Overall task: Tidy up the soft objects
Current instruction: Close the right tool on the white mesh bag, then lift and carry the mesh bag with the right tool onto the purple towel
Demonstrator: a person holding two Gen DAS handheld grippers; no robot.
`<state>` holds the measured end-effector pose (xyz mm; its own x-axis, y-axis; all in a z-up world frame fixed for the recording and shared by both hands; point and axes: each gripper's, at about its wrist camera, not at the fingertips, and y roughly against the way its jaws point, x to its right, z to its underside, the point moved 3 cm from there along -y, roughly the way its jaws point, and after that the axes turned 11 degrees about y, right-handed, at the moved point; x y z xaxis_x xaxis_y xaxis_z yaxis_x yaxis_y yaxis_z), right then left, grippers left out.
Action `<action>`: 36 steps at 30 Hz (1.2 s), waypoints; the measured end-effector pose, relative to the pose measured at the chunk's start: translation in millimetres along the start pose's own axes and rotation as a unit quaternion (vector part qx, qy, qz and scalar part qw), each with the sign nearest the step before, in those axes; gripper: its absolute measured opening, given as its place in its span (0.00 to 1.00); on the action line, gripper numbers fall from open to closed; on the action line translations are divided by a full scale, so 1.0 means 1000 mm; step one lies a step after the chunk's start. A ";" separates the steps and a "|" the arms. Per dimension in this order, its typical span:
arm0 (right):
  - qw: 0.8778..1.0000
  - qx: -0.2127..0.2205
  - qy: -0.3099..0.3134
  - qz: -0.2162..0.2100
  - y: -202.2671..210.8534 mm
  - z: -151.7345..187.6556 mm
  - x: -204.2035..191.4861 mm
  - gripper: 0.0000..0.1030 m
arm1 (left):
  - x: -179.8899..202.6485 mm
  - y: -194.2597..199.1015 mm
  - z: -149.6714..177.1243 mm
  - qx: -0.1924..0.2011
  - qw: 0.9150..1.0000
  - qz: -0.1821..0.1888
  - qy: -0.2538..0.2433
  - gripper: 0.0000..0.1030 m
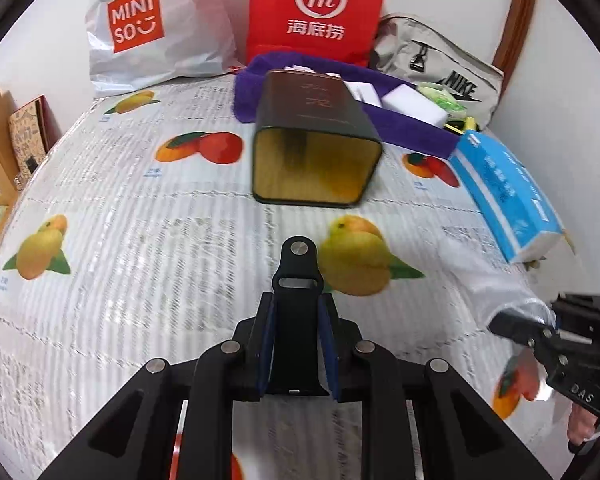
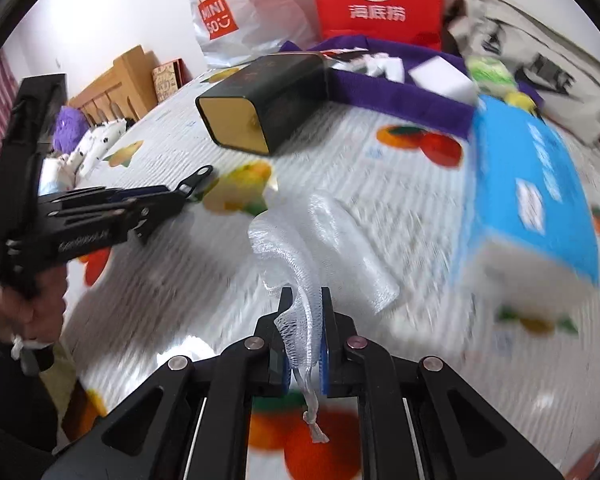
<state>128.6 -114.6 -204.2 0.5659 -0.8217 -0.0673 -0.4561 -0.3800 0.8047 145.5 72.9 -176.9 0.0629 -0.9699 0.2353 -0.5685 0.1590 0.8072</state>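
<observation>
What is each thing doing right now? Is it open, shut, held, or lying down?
Left gripper: shut on a black strap.
Right gripper: shut on white mesh; the mesh trails onto the bed.
Black tin: on its side, open, looks empty.
Tissue pack: lying flat.
Purple towel: spread out, with small things on it.
Red bag: standing upright.

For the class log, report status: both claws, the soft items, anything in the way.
Left claw shut on black strap. Right claw shut on white mesh cloth. Open tin lies ahead, mouth toward us. Tissue pack close on the right.
</observation>
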 end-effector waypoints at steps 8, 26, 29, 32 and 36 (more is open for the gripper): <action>0.997 0.001 -0.054 0.045 0.037 0.046 0.029 0.09 | 0.007 0.005 0.011 0.003 1.000 0.018 0.017 0.20; 0.994 0.054 -0.086 0.050 0.073 0.041 0.049 0.05 | 0.015 0.023 -0.002 0.000 1.000 0.009 0.015 0.20; 0.994 0.065 -0.078 0.049 0.081 0.036 0.045 0.04 | 0.016 0.028 -0.007 0.005 1.000 0.011 0.016 0.20; 0.994 0.073 -0.073 0.046 0.087 0.030 0.042 0.04 | 0.016 0.031 -0.011 0.009 1.000 0.014 0.019 0.20; 0.993 0.083 -0.063 0.047 0.096 0.022 0.040 0.04 | 0.018 0.039 -0.016 0.015 1.000 0.020 0.019 0.20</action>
<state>92.0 -193.2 -142.9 0.4300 -0.8995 -0.0780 -0.6154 -0.3552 0.7036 137.4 64.2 -132.9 0.0702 -0.9552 0.2877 -0.5961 0.1911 0.7798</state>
